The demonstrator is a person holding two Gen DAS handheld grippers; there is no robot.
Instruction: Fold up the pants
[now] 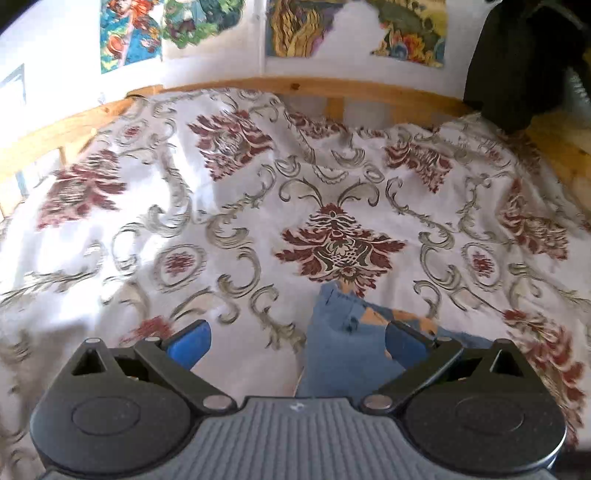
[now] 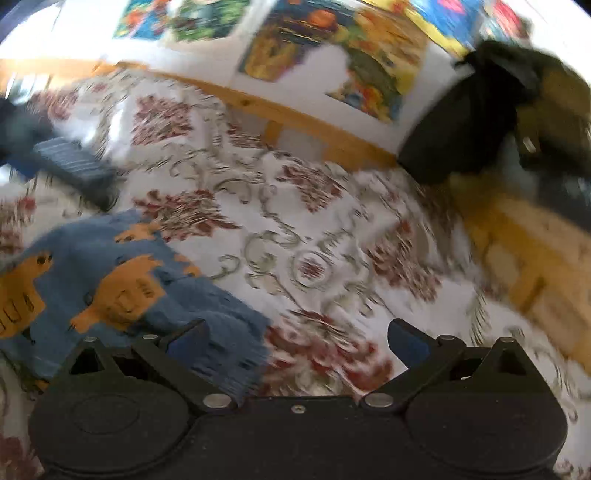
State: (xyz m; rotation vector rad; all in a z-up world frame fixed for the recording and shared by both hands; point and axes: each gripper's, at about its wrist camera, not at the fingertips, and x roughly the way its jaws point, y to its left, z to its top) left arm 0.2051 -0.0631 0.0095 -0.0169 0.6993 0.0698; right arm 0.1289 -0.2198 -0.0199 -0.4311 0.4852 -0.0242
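No readable writing or brand anywhere. Left gripper spread wide over bedspread, holding nothing; pants (blue, orange animal print) lie between its fingers, nearer right blue pad. Right gripper equally wide, empty; pants crumpled on bedspread at its left, under left finger. Beyond: wooden rail, posters on wall, black bag at far right. Right view blurred.
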